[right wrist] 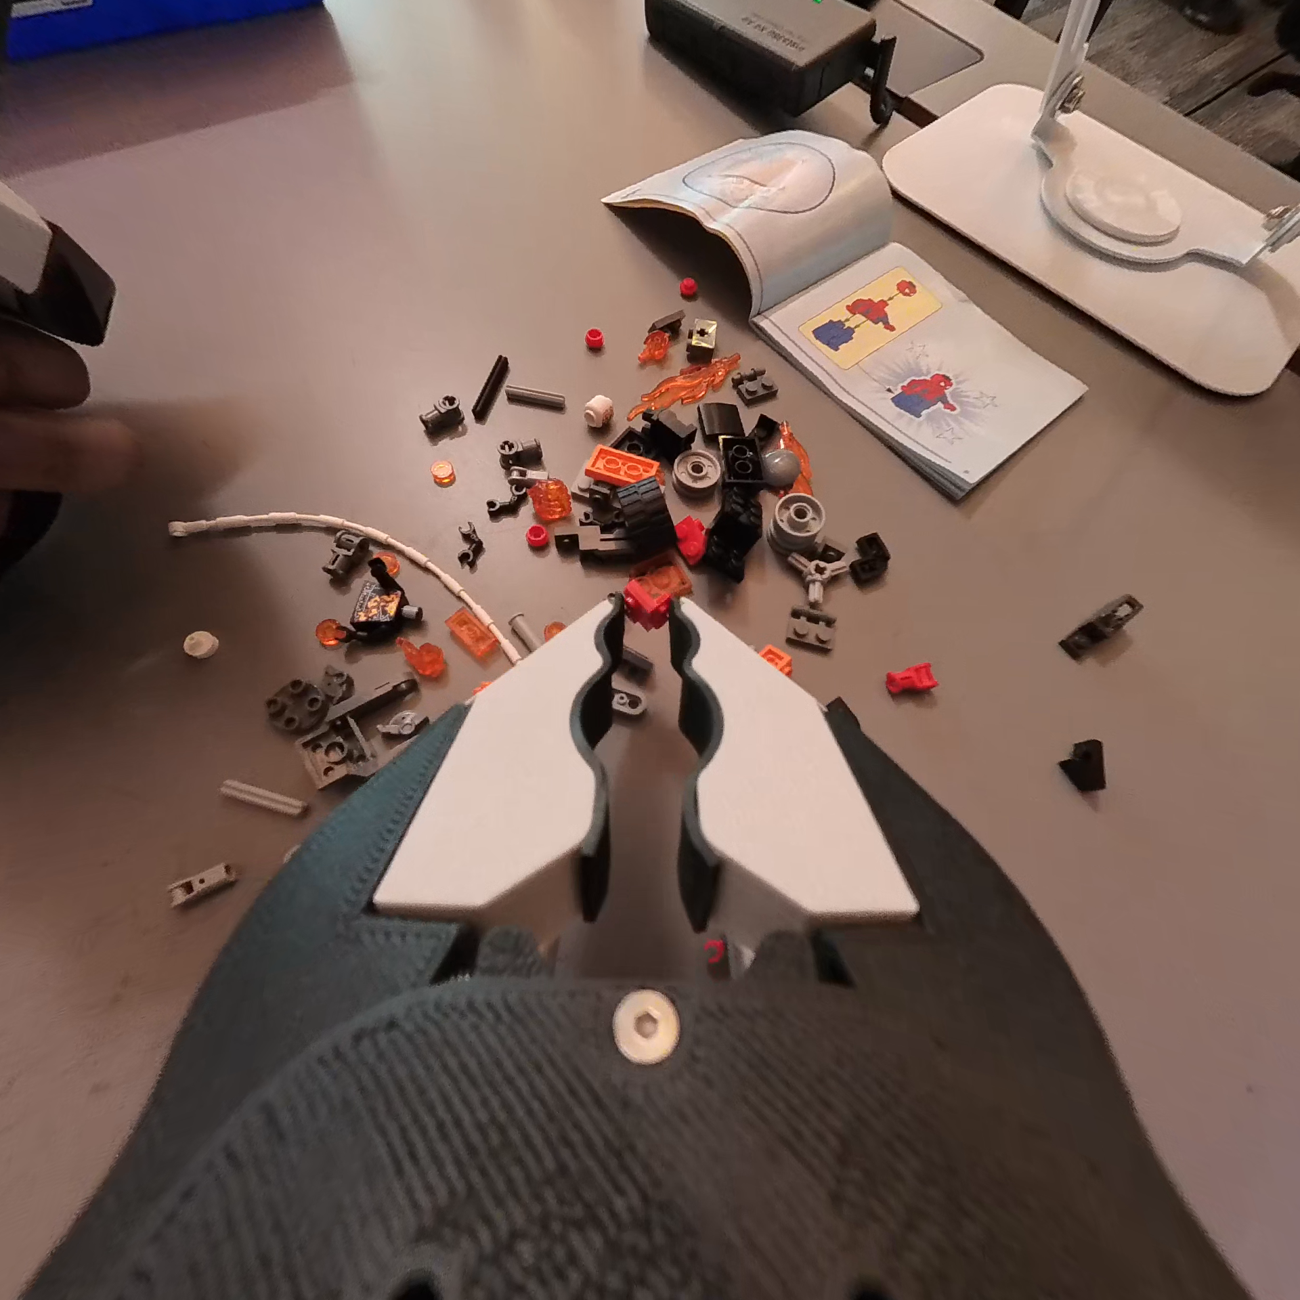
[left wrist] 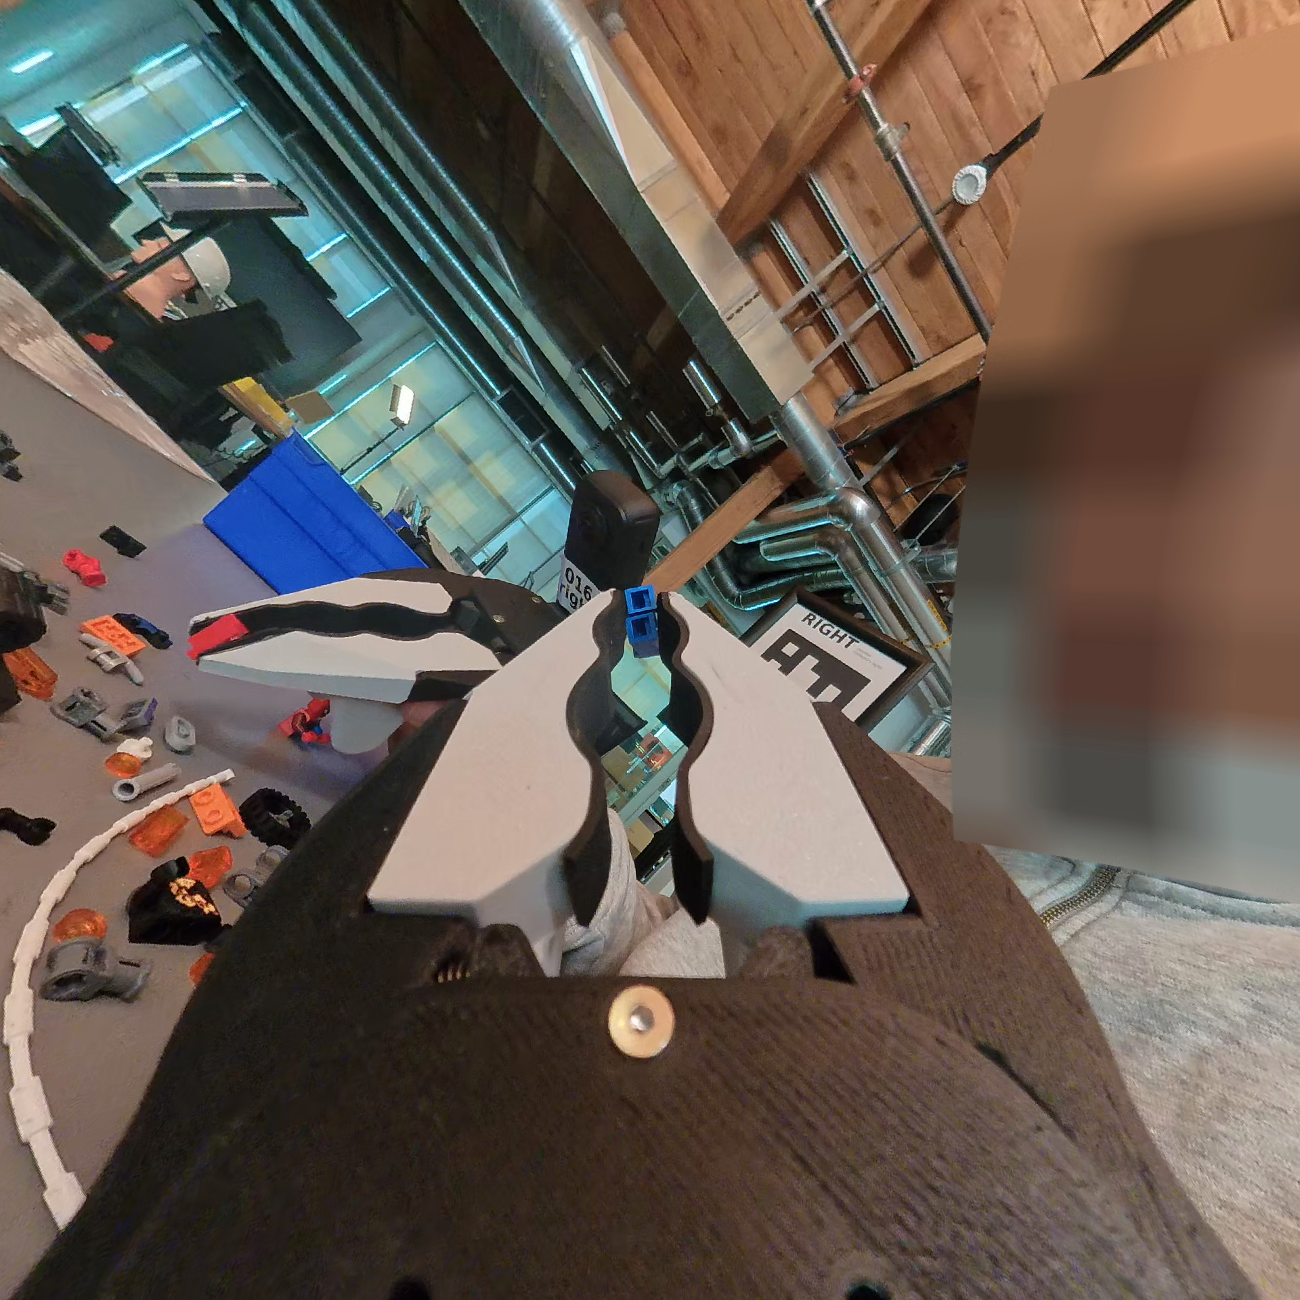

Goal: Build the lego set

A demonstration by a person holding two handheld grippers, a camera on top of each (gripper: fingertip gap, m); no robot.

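The left gripper (left wrist: 641, 619), raised off the table, pinches a small blue plastic leg piece (left wrist: 640, 622) at its tips, the right gripper (right wrist: 647, 610) a small red plastic torso piece (right wrist: 648, 606) above the near pile; both look light, rigid, slippery, best held by flat sides.

My right wrist view is evenly lit from overhead, with soft short shadows under the loose bricks and a pale sheen on the worktop (right wrist: 422, 211) above the open booklet (right wrist: 879, 338). A hand (right wrist: 49, 422) left of the booklet is motion-blurred. My left wrist view is tilted and fisheye-bent at the edges, with bright teal windows (left wrist: 436, 436) and a mosaic patch on the right.
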